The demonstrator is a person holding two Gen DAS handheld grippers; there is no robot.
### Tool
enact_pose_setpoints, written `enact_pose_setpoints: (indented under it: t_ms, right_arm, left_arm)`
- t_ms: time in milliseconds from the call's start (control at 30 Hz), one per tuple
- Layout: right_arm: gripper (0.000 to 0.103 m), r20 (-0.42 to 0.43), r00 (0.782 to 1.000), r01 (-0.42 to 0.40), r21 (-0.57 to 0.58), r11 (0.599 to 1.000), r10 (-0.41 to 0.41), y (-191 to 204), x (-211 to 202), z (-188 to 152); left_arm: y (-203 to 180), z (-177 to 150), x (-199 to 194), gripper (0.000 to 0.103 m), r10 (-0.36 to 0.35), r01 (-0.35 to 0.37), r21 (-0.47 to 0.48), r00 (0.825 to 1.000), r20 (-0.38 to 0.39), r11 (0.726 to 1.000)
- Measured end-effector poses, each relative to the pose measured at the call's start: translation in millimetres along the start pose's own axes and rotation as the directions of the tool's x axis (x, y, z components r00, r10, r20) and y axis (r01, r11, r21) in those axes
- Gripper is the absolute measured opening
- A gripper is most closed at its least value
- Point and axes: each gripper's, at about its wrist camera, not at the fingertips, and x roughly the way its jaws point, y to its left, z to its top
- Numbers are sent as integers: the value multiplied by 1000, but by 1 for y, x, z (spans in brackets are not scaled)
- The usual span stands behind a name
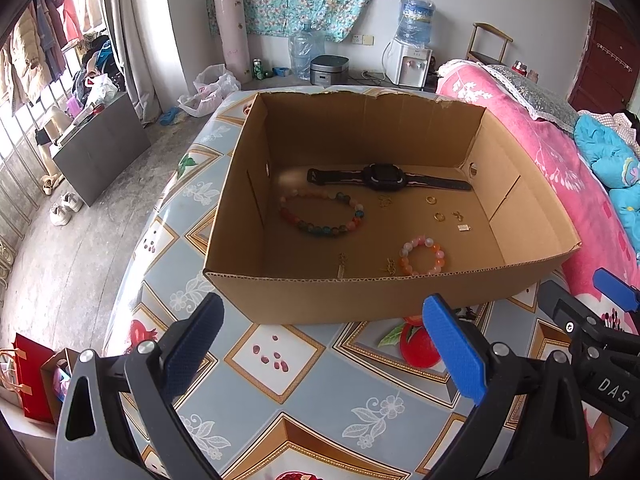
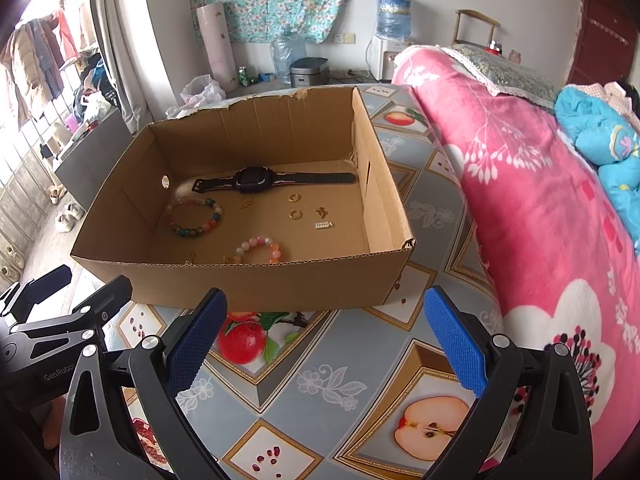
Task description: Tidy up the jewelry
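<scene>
An open cardboard box [image 1: 320, 300] [image 2: 240, 284] sits on the fruit-patterned table. Inside lie a black watch [image 1: 384, 176] [image 2: 256, 180], a large multicoloured bead bracelet [image 1: 320, 214] [image 2: 194, 216], a small pink-orange bead bracelet [image 1: 422, 256] [image 2: 260, 249], two gold rings [image 1: 431, 200] [image 2: 295, 197], a silver clasp [image 1: 463, 227] [image 2: 323, 224] and small gold pieces. My left gripper [image 1: 324, 340] is open and empty in front of the box. My right gripper [image 2: 324, 336] is also open and empty, just before the box's near wall.
A pink flowered blanket [image 2: 540, 200] covers the bed to the right of the table [image 2: 340, 392]. On the floor to the left are shoes [image 1: 64, 208] and a grey cabinet [image 1: 100, 148]. A water dispenser [image 1: 412, 40] and a rice cooker [image 1: 329, 69] stand by the far wall.
</scene>
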Motion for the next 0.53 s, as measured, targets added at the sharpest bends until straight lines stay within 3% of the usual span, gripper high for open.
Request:
enact_pose_setpoints:
  t_ms: [533]
  right_arm:
    - [95,-1,1000,-4,-3,1000,4,-3,0,-1]
  left_arm:
    - [-4,-4,-3,98,-5,5,-17,1000,-4,1000]
